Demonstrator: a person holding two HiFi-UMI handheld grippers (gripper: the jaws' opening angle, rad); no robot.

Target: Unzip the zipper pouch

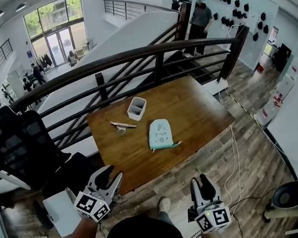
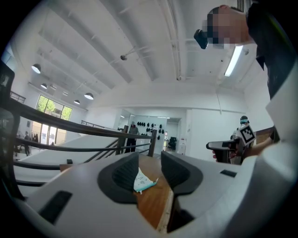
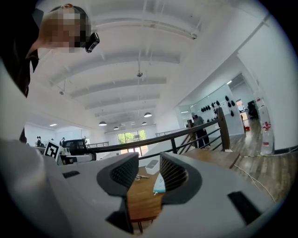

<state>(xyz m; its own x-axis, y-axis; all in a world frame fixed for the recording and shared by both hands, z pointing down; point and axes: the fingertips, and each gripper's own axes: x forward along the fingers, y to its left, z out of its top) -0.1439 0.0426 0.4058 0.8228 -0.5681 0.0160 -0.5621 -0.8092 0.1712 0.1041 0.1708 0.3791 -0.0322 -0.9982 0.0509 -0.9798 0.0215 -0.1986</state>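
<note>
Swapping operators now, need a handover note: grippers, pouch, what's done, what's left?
Left gripper: jaws apart, empty, short of the table's near edge.
Right gripper: likewise jaws apart, empty, short of the table.
Pouch: lies flat mid-table, untouched, near a white box and a small clip-like item.
Done: nothing yet.
Left: reach in, probably pin the pouch with one gripper and pull the zip tab with the other. The zip is too small to read from here.
</note>
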